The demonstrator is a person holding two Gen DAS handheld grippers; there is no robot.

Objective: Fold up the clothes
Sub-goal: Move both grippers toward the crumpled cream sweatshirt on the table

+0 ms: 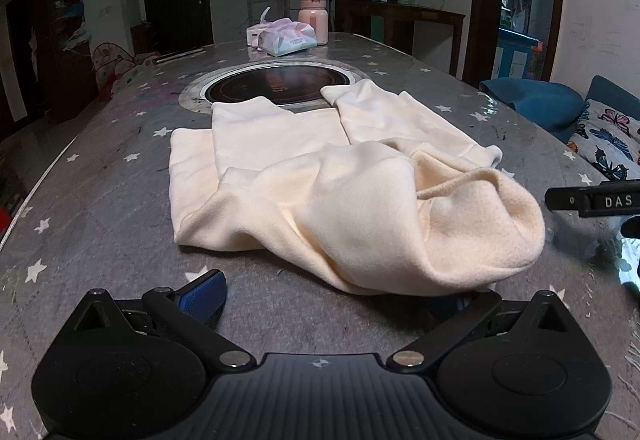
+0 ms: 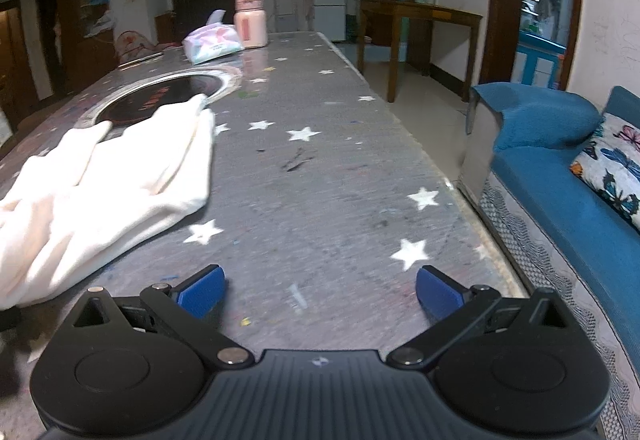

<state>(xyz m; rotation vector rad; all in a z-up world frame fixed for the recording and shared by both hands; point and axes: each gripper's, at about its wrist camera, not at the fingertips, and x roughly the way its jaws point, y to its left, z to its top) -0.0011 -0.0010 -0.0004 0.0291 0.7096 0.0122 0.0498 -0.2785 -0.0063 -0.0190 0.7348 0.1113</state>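
Note:
A cream fleece garment (image 1: 332, 183) lies partly folded on the grey star-patterned table (image 1: 100, 199), its near part bunched up and its far edge over a round black hob (image 1: 280, 83). My left gripper (image 1: 320, 296) stands open just in front of the garment's near edge; its right pad is hidden under the cloth. In the right wrist view the same garment (image 2: 100, 191) lies at the left. My right gripper (image 2: 320, 292) is open over bare table to the right of it, nothing between its blue pads (image 2: 438, 294). The right gripper's black finger (image 1: 592, 199) shows at the left view's right edge.
At the table's far end stand a pink flask (image 1: 314, 17) and a tissue pack (image 1: 286, 37). A blue sofa (image 2: 560, 175) with a butterfly cushion (image 2: 616, 171) runs along the table's right edge. A wooden side table (image 2: 420, 27) stands beyond.

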